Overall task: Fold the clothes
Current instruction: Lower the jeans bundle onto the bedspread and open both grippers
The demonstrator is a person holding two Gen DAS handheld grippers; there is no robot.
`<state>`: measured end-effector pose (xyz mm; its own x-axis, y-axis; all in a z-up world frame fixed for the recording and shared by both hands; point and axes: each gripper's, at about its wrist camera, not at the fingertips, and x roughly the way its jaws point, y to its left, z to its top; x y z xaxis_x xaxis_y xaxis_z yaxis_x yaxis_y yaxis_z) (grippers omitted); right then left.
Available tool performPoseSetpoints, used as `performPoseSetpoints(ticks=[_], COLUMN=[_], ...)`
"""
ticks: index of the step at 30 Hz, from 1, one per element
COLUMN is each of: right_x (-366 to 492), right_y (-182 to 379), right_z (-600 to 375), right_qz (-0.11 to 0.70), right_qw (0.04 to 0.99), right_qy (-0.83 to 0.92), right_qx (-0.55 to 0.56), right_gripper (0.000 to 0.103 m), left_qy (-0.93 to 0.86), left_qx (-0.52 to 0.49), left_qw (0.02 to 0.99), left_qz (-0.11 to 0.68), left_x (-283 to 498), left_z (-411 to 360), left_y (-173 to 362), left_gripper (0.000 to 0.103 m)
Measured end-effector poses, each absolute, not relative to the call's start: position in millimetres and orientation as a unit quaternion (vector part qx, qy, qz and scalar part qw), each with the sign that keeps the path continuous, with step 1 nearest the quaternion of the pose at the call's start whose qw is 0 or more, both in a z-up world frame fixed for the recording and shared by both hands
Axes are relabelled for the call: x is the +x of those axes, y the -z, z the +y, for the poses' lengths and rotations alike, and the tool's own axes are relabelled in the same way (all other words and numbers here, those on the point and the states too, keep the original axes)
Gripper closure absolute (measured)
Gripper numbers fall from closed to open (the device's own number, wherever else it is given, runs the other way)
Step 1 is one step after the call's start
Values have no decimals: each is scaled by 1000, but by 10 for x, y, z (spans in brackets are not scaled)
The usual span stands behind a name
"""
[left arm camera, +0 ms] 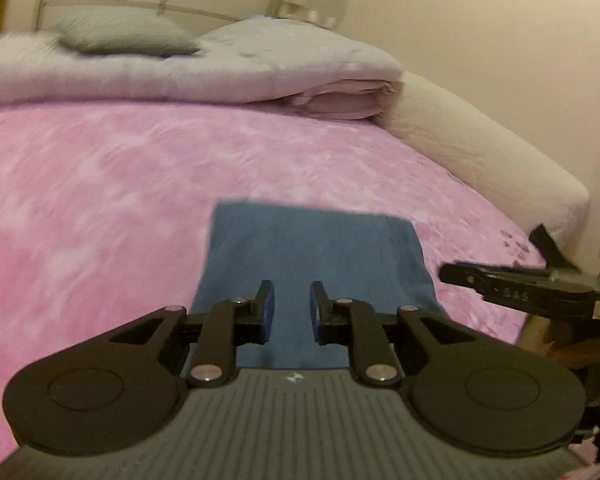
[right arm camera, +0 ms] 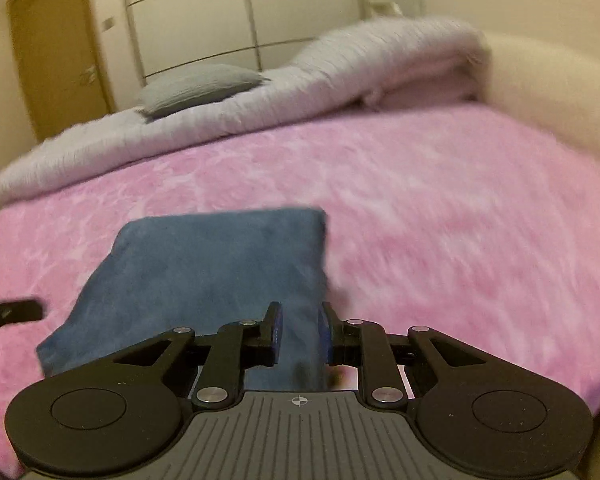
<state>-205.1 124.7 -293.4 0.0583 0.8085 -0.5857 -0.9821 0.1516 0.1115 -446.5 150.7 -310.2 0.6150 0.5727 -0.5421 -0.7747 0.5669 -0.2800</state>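
A folded blue cloth (left arm camera: 312,252) lies flat on the pink bed cover (left arm camera: 100,200), near the bed's front edge. The left claw (left arm camera: 292,308) hovers low over the cloth's near end, fingers parted, gripping nothing. The right claw (right arm camera: 300,332) is at the cloth's right edge, fingers likewise apart and empty. Farther back sits a heaped pale quilt (right arm camera: 260,96) with a grey pillow (right arm camera: 196,88) on it. Only the right view shows the wooden door (right arm camera: 56,48) and wardrobe (right arm camera: 240,12); the left view shows the right claw from the side.

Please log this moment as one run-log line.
blue cloth: folded, on pink bedspread | left tool: open, above cloth | right tool: open, at cloth's right edge
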Motion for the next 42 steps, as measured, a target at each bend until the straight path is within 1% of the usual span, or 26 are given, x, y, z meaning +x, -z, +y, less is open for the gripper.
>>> performPoseSetpoints(ticks=[3, 6, 9, 11, 13, 17, 21, 22, 23, 25, 26, 29, 31, 34, 38, 40, 42], right_x=[-2066, -1993, -1908, -1849, -1761, -1430, -1226, -1182, -1162, -1150, -1169, -1343, -1480, -1677, -1895, -1909, -1879], right_y=[2946, 3070, 3333, 3535, 3670, 3712, 3679, 3637, 3570, 3407, 3308, 3031, 2947, 2968, 3312, 3441, 3364], right_z=[1603, 1953, 2288, 2453, 2582, 2842, 2969, 2964, 2895, 2684, 2549, 2079, 1799, 1441, 1358, 1375, 1332], right_qz=[241, 224, 222, 236, 255, 346, 398, 407, 405, 389, 373, 318, 297, 293, 311, 307, 312], right_qw=[717, 713, 697, 682, 674, 652, 633, 632, 638, 658, 670, 687, 684, 672, 659, 669, 680], right_qy=[-634, -637, -639, -641, -643, -638, -636, -635, -635, -633, -631, -642, -654, -669, -659, -644, -632], right_qx=[-164, -188, -239, -261, -258, -217, -191, -177, -161, -126, -116, -120, -124, -125, -187, -209, -201], right_gripper=[83, 83, 84, 84, 84, 84, 83, 83, 83, 83, 83, 83, 83, 83, 83, 83, 83], left_qy=[-394, -406, -402, -407, -408, -407, -412, -422, -434, -449, -451, -450, -446, -420, -415, -430, -438], left_qx=[-228, -219, -243, -258, -265, -268, -260, -263, -265, -274, -273, -267, -265, -284, -294, -292, -285], left_qw=[863, 853, 846, 838, 834, 828, 823, 818, 812, 805, 807, 817, 822, 829, 817, 811, 808], left_qz=[217, 245, 252, 255, 262, 277, 293, 290, 287, 274, 265, 243, 233, 236, 272, 268, 272], left_x=[-4159, -4023, -4003, -3970, -3943, -3906, -3878, -3922, -3967, -4081, -4148, -4325, -4423, -4471, -4404, -4434, -4468], left_z=[1881, 2206, 2430, 2577, 2703, 2855, 2877, 2854, 2829, 2730, 2611, 2219, 1941, 1652, 1500, 1463, 1385], left_y=[3140, 3319, 3524, 3597, 3651, 3692, 3660, 3604, 3546, 3405, 3320, 3101, 3030, 3157, 3503, 3482, 3444], left_gripper=[89, 90, 90, 90, 90, 90, 90, 89, 84, 85, 88, 88, 88, 88, 84, 84, 86])
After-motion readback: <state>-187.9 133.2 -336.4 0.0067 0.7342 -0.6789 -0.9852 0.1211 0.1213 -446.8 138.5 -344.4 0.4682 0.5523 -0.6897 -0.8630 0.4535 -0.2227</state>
